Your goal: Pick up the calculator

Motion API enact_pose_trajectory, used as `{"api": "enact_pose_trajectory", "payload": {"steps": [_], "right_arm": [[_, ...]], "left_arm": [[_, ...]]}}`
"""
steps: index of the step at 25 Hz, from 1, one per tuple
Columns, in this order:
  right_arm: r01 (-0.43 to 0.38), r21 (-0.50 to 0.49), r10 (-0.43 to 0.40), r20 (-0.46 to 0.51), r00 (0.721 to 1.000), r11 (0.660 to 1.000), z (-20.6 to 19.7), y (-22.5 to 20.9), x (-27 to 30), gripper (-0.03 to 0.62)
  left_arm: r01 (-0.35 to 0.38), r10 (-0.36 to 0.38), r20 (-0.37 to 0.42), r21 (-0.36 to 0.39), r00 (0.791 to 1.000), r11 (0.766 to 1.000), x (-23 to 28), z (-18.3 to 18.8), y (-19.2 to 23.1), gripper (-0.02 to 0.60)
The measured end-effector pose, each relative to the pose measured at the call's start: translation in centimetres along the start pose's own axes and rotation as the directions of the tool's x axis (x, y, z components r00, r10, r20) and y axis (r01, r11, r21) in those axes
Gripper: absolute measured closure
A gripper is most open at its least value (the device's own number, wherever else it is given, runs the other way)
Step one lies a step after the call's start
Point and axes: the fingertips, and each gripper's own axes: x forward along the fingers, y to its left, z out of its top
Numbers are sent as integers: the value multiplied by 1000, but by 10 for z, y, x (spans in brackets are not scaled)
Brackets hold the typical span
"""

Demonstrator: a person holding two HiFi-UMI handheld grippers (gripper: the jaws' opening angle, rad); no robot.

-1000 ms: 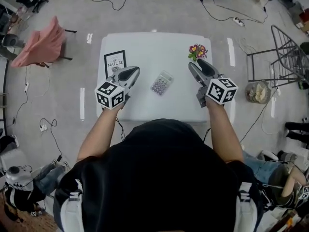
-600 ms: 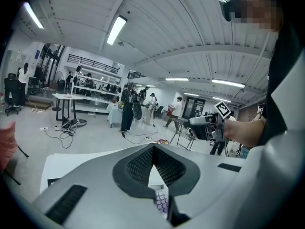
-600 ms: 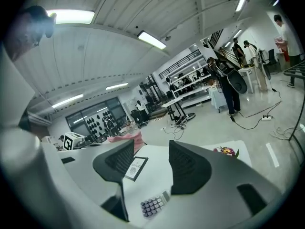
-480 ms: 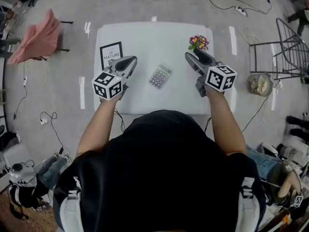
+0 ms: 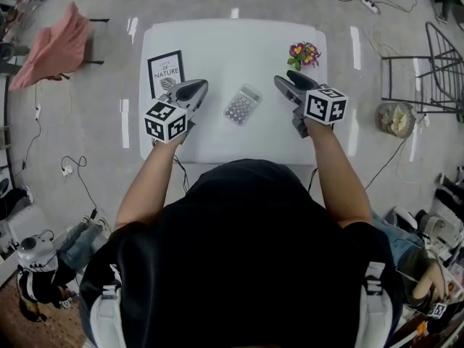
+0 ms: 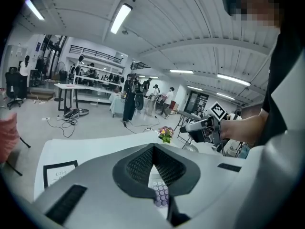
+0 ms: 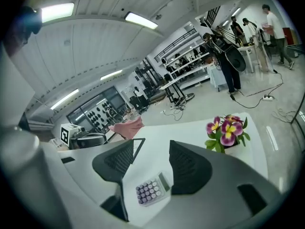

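A small grey calculator [image 5: 241,105] with purple keys lies flat near the middle of the white table [image 5: 217,42]. My left gripper [image 5: 193,89] hovers to its left, jaws shut with nothing between them. In the left gripper view, the calculator [image 6: 160,194] shows just below the left gripper's [image 6: 153,149] closed tips. My right gripper [image 5: 293,83] hovers to the right of the calculator with its jaws open. In the right gripper view, the calculator [image 7: 152,190] lies on the table between and below the spread fingers of the right gripper [image 7: 152,147], untouched.
A small pot of flowers [image 5: 304,52] stands at the table's back right. A framed "Nature" print [image 5: 166,73] lies at the back left. A pink cloth on a chair [image 5: 54,49] stands left of the table, a wire rack [image 5: 442,64] to the right, and cables lie on the floor.
The head view has shifted, so the table sits higher in frame. The right gripper has edged slightly closer to the calculator. The left gripper keeps its place beside it.
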Motion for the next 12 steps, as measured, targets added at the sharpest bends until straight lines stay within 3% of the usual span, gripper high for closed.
{"api": "enact_pose_trajectory", "payload": {"steps": [12], "right_arm": [[15,74,-3,-161,987,997,-61,-34,54,349]], "left_arm": [[-32,23,-96,-95,995,995,22,-54,39,565]]}}
